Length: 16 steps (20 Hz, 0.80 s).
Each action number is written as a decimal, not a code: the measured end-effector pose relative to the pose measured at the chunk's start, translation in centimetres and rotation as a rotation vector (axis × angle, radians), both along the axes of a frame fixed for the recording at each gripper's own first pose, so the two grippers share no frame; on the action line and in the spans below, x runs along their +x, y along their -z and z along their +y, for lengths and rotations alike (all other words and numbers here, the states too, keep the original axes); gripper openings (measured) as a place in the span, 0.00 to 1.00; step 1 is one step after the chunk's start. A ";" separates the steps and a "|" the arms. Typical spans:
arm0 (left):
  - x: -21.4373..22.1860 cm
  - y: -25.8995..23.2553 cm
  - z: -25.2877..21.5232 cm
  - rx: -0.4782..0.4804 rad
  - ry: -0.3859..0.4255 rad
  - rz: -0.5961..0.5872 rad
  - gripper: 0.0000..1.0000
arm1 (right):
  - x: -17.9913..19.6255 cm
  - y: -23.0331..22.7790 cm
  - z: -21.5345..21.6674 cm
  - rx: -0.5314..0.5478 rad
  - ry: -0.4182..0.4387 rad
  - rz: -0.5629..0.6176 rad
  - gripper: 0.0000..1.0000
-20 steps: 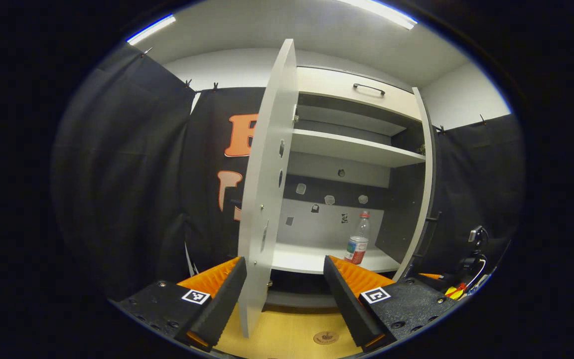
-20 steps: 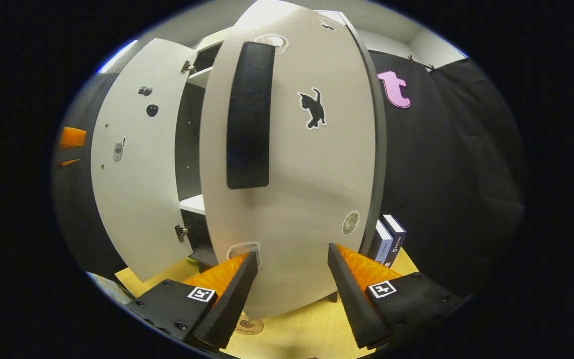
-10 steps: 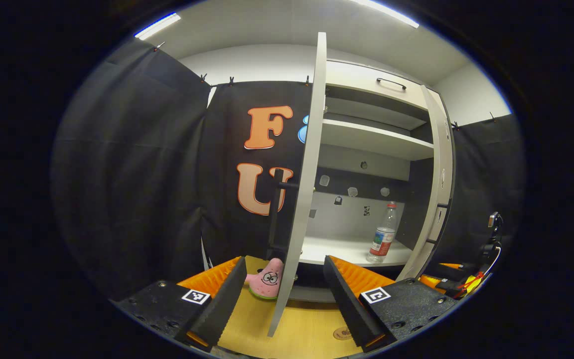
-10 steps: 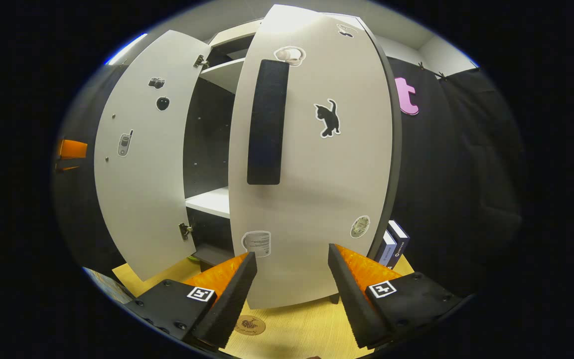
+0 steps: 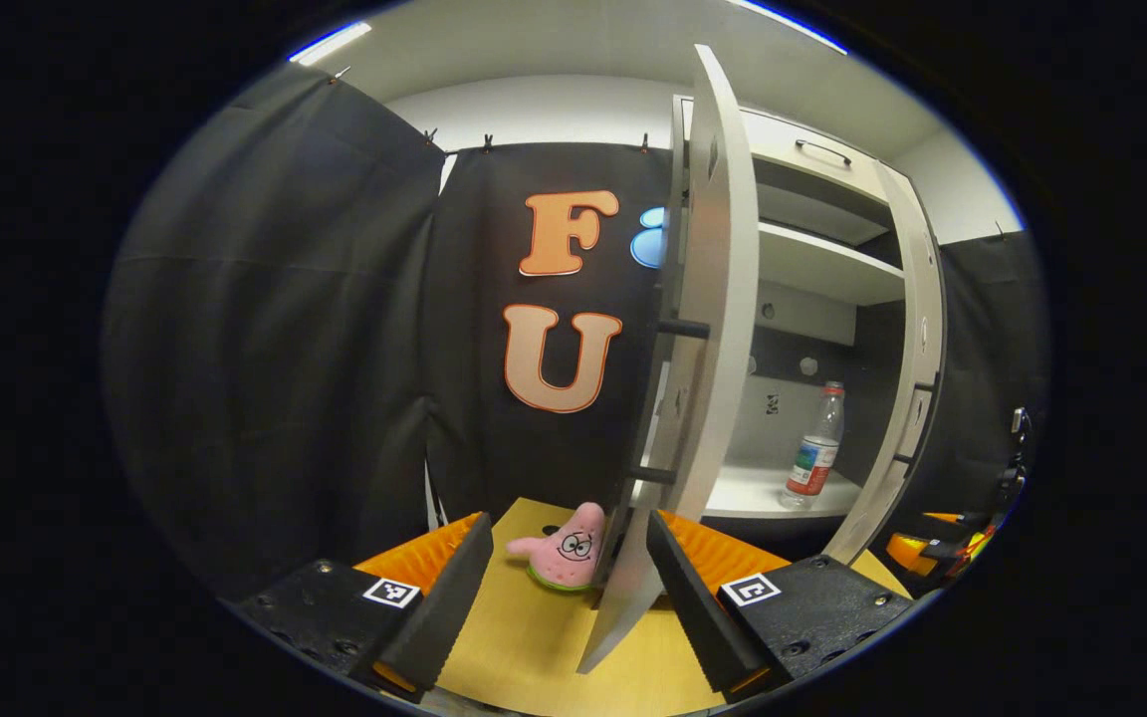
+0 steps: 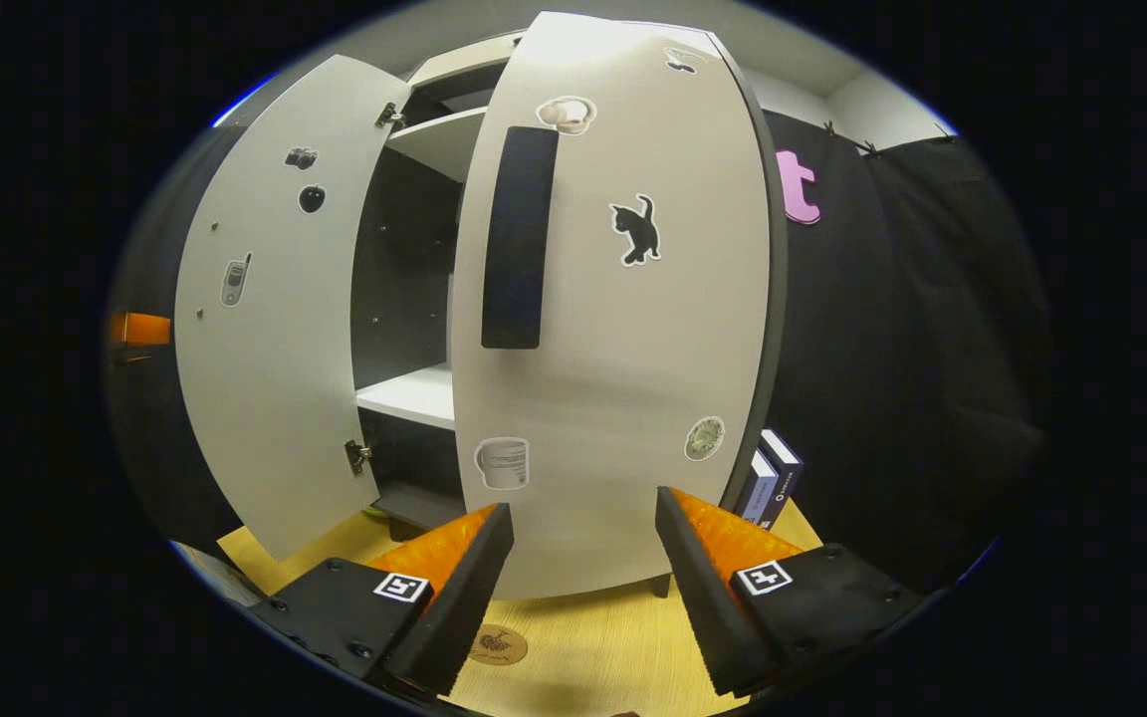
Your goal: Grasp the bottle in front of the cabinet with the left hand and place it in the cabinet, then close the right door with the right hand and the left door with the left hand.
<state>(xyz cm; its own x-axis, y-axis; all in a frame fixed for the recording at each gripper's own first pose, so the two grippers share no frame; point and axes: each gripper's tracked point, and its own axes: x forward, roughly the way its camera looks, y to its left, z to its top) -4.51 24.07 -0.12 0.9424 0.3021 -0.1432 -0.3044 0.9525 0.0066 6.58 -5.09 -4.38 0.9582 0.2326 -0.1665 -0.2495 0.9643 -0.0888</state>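
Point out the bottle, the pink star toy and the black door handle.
bottle (image 5: 812,468), left gripper view, on its label.
star toy (image 5: 568,550), left gripper view, on its face.
door handle (image 6: 516,237), right gripper view, mid-length of the bar.

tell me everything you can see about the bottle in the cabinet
The bottle is a clear plastic one with a red cap and a label wrapped around its lower half, mostly red with a green-blue band. It stands upright on the white lower shelf of the cabinet, toward the right side, near the dark inner wall. It looks empty or nearly so, though that is hard to tell. Nothing touches it but the shelf; the left hand-held gripper is well short of it, open.
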 end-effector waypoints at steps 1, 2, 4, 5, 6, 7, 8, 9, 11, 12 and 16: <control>0.2 0.5 0.5 0.001 -0.005 0.010 0.95 | -0.1 0.0 -0.1 0.000 0.007 0.001 0.97; 0.4 1.0 0.9 0.001 -0.007 0.016 0.95 | -0.1 -0.1 -0.2 0.001 0.015 0.000 0.97; 1.1 1.7 1.8 -0.003 -0.018 0.018 0.95 | -0.1 -0.3 -0.5 0.005 0.034 -0.006 0.97; 1.2 2.2 2.2 -0.003 -0.025 0.026 0.95 | -0.2 -0.4 -0.7 0.007 0.044 -0.010 0.97; 1.5 2.7 2.6 -0.003 -0.032 0.033 0.95 | -0.2 -0.5 -0.8 0.008 0.053 -0.013 0.96; 1.8 3.1 2.9 -0.004 -0.037 0.037 0.95 | -0.2 -0.6 -0.9 0.011 0.060 -0.015 0.96; 2.1 3.5 3.1 -0.007 -0.038 0.040 0.95 | -0.3 -0.8 -1.0 0.016 0.066 -0.018 0.97; 2.3 3.9 3.2 -0.010 -0.035 0.044 0.95 | -0.3 -0.9 -1.0 0.021 0.070 -0.022 0.96; 2.8 4.7 3.3 -0.019 -0.030 0.051 0.95 | -0.3 -1.0 -1.2 0.024 0.081 -0.026 0.96; 3.0 4.9 3.0 -0.025 -0.022 0.051 0.95 | -0.5 -1.1 -1.4 0.024 0.087 -0.025 0.96; 3.7 5.5 2.7 0.002 -0.005 0.071 0.95 | -0.8 -1.6 -1.6 0.025 0.097 -0.041 0.96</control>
<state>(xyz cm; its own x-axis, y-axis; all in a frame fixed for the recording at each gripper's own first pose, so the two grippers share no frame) -0.86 26.73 -5.59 0.9284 0.3072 -0.2090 -0.3079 0.9509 0.0301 5.79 -6.70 -2.75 0.9824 0.1417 -0.1218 -0.1512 0.9859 -0.0723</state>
